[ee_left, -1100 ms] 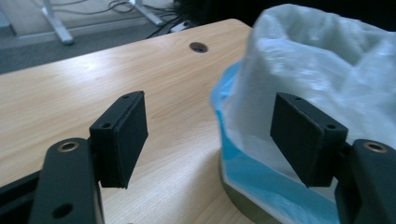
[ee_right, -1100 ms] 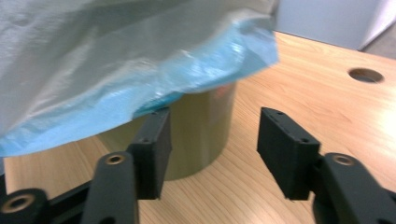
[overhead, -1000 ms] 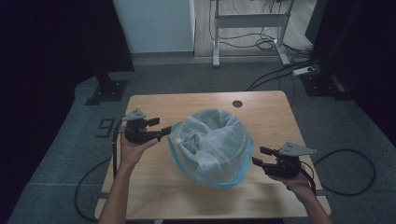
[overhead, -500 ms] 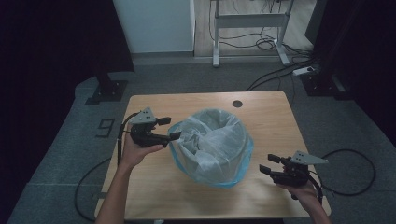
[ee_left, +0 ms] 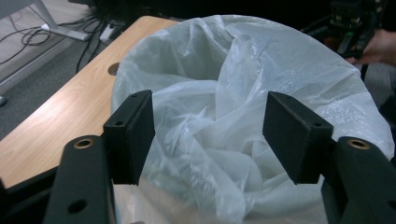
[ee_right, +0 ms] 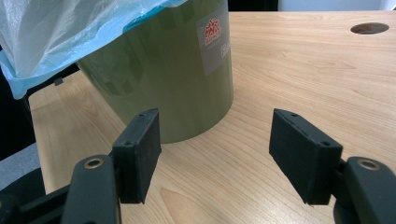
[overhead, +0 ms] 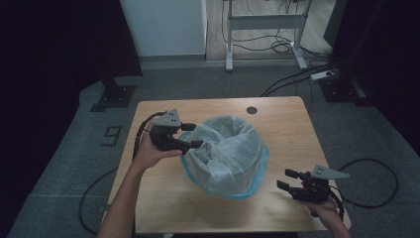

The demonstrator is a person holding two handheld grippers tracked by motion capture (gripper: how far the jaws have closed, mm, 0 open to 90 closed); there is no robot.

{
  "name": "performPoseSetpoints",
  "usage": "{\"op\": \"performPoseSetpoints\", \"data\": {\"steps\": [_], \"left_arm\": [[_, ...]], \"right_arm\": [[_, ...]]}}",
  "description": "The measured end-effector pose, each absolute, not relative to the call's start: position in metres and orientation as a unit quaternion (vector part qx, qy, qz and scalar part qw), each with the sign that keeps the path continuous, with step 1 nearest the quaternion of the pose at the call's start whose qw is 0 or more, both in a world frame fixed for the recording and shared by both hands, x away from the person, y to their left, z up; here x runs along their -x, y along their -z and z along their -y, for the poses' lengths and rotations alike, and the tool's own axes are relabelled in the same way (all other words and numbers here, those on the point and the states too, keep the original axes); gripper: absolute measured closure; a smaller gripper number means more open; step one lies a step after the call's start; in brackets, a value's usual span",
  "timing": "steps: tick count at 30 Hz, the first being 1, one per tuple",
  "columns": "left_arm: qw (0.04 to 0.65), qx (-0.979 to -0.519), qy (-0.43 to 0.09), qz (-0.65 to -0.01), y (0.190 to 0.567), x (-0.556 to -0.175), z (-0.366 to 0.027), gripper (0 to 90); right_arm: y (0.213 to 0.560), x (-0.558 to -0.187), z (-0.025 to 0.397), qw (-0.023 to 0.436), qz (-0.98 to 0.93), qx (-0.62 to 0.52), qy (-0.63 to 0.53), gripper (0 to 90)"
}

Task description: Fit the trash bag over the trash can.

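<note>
An olive-green bin (ee_right: 177, 70) with a white label stands mid-table, lined with a pale translucent bag (overhead: 225, 148) whose bluish edge hangs over the rim. My left gripper (overhead: 193, 135) is open at the bag's left rim. In the left gripper view its jaws straddle crumpled folds of the bag (ee_left: 210, 93) without closing on them. My right gripper (overhead: 286, 178) is open near the table's front right, apart from the bin. In the right gripper view it (ee_right: 215, 140) points at the bin's base over bare wood.
The wooden table (overhead: 287, 129) has a round cable hole (overhead: 252, 110) at the back. Cables trail off both sides onto the grey floor. A metal desk frame (overhead: 262, 25) and dark stands are beyond the table.
My left gripper has moved right, up to the bag's rim. My right gripper has drawn back toward the table's front right corner, away from the bin.
</note>
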State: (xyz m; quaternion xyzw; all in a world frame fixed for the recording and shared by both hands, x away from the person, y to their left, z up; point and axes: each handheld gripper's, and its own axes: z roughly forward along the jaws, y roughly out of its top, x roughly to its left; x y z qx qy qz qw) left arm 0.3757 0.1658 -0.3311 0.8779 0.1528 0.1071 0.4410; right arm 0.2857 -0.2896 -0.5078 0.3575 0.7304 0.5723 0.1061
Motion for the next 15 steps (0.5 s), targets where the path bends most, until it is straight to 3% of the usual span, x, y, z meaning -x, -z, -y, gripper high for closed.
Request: {"op": "performPoseSetpoints", "data": {"steps": [15], "left_arm": [[0.350, -0.928, -0.066, -0.113, 0.336, -0.396, -0.125, 48.7]], "right_arm": [[0.511, -0.284, 0.288, 0.104, -0.731, -0.357, -0.572, 35.0]]}}
